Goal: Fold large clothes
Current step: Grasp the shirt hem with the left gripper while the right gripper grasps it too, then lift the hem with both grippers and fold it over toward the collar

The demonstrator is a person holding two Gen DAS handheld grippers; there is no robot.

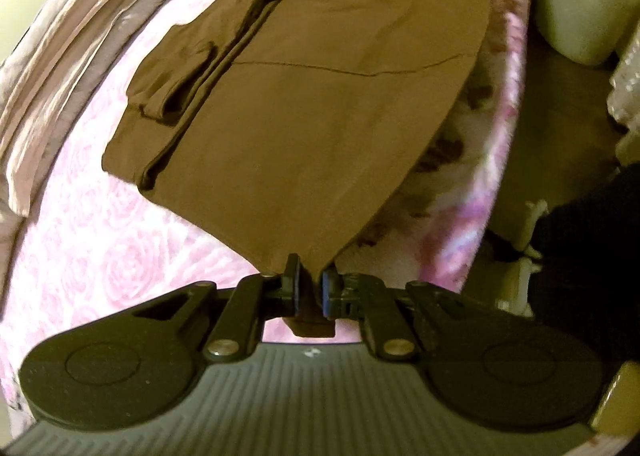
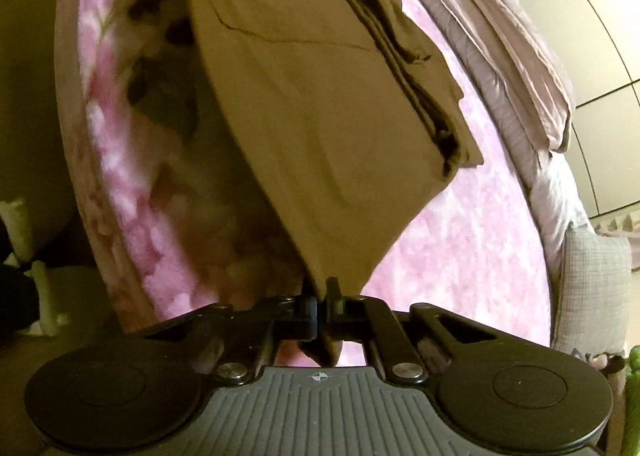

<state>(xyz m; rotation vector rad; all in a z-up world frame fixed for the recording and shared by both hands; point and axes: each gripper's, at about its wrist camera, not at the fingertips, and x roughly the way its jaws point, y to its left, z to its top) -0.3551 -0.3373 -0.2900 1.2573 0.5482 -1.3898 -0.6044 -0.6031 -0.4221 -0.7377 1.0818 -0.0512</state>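
Observation:
A large brown garment (image 1: 312, 104) lies partly folded on a pink rose-patterned bed cover (image 1: 112, 256), with its folded-in layers stacked along the far side. My left gripper (image 1: 310, 284) is shut on one near corner of the cloth, which is lifted and pulled taut toward the camera. In the right wrist view the same brown garment (image 2: 320, 104) stretches up from the pink bed cover (image 2: 472, 248), and my right gripper (image 2: 322, 300) is shut on its other near corner. A tail of fabric hangs below each pair of fingers.
A folded pinkish-grey quilt (image 1: 52, 68) lies along the far side of the bed, also seen as the quilt (image 2: 500, 28). The bed's flowered side edge (image 2: 120, 160) drops to the floor. A white container (image 1: 576, 4) stands beside the bed. Wardrobe doors (image 2: 592, 56) rise behind.

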